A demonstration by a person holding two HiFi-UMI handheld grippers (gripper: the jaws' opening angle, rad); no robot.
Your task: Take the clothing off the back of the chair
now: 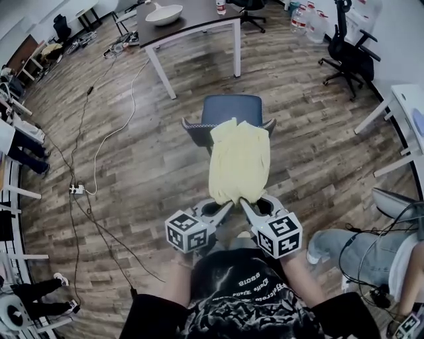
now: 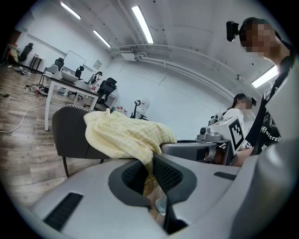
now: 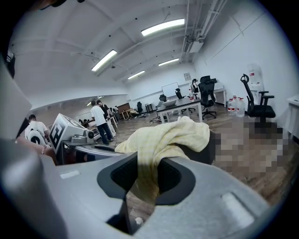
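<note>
A pale yellow checked garment hangs between the dark chair's back and my two grippers, its far end still draped over the backrest. My left gripper is shut on the near left corner of the garment, cloth pinched between its pads. My right gripper is shut on the near right corner of the garment. Both grippers sit close together just in front of the person's body. The chair stands beyond the cloth, with its blue seat facing away.
A white-legged table with a white bowl stands behind the chair. Cables and a power strip lie on the wood floor at left. A black office chair is at the far right, another desk at the right edge.
</note>
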